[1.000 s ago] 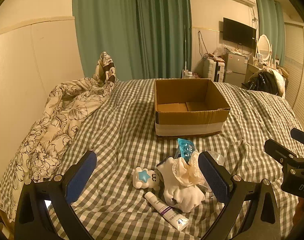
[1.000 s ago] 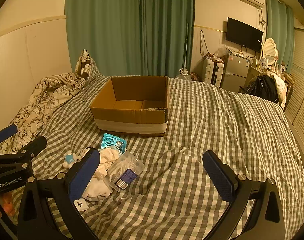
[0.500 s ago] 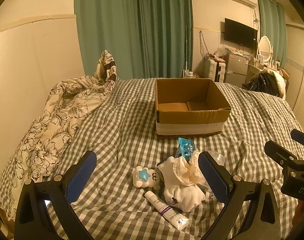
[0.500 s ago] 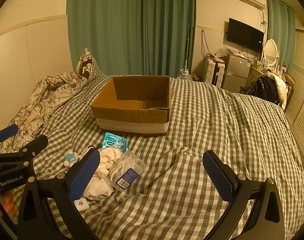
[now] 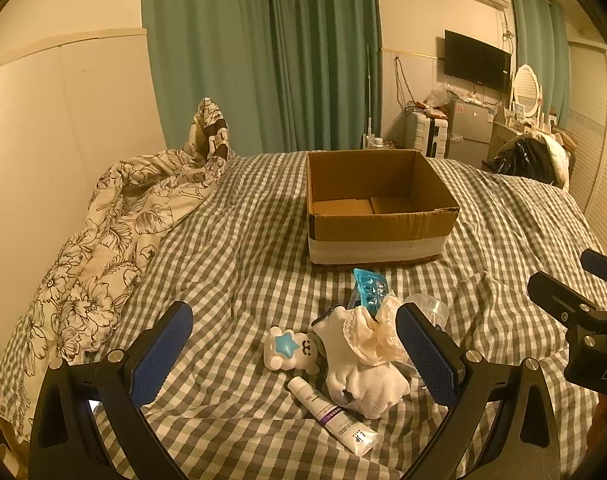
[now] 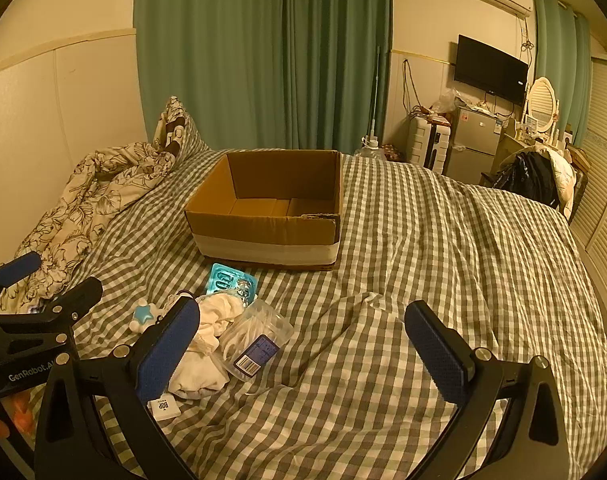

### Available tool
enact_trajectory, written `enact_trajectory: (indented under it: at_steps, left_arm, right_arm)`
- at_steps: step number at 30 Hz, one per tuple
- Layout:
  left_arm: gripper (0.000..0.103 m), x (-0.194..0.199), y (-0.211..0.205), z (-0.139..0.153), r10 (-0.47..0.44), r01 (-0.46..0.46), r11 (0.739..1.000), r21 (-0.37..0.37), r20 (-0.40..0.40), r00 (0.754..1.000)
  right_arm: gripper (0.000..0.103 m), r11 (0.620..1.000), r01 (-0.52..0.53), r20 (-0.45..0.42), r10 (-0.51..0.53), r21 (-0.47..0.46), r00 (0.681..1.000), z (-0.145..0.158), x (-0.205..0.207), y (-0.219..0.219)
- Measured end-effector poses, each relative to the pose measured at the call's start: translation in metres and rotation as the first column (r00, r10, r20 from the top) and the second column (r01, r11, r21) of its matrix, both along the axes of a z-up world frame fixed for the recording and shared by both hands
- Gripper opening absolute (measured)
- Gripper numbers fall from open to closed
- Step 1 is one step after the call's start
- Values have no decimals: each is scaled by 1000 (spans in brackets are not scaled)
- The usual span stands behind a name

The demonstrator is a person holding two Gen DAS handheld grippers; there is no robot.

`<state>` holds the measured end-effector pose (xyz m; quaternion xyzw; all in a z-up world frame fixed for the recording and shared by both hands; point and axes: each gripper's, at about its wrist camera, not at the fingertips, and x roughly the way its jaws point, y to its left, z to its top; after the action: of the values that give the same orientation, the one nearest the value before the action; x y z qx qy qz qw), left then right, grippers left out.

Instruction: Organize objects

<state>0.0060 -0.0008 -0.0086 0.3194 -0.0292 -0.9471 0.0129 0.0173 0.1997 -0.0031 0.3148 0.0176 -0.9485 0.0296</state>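
Observation:
An open cardboard box [image 5: 377, 216] [image 6: 271, 220] stands on the checked bed, with nothing visible inside. In front of it lies a small pile: a white bear toy with a blue star [image 5: 289, 350] [image 6: 143, 316], white socks with lace [image 5: 363, 368] [image 6: 207, 344], a white tube [image 5: 335, 420], a blue blister pack [image 5: 369, 290] [image 6: 231, 280] and a clear plastic packet [image 6: 255, 344]. My left gripper [image 5: 293, 352] is open and empty above the pile. My right gripper [image 6: 303, 344] is open and empty to the pile's right.
A floral duvet [image 5: 103, 248] is heaped along the left wall. Green curtains [image 5: 263, 56] hang behind the bed. A small fridge [image 6: 473, 144], a TV and a chair with clothes [image 6: 539, 176] stand at the right. The bed cover has folds [image 6: 363, 312].
Both grippers have shifted very slightly; the view is almost the same. Nothing has been taken hold of or moved.

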Motion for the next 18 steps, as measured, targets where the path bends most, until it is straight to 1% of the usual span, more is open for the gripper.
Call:
enact_trajectory:
  at_steps: [14,18]
  left_arm:
    - [103,2,3,0,-3,3,1000,2,-2,1000]
    - [103,5,7,3,-12,12,1000,0,-7,1000]
  right_arm:
    - [103,1000,-17,-3,17,-12,1000,4,3,-3]
    - [103,999,-27,-14,26,-22,1000,9,8,-4]
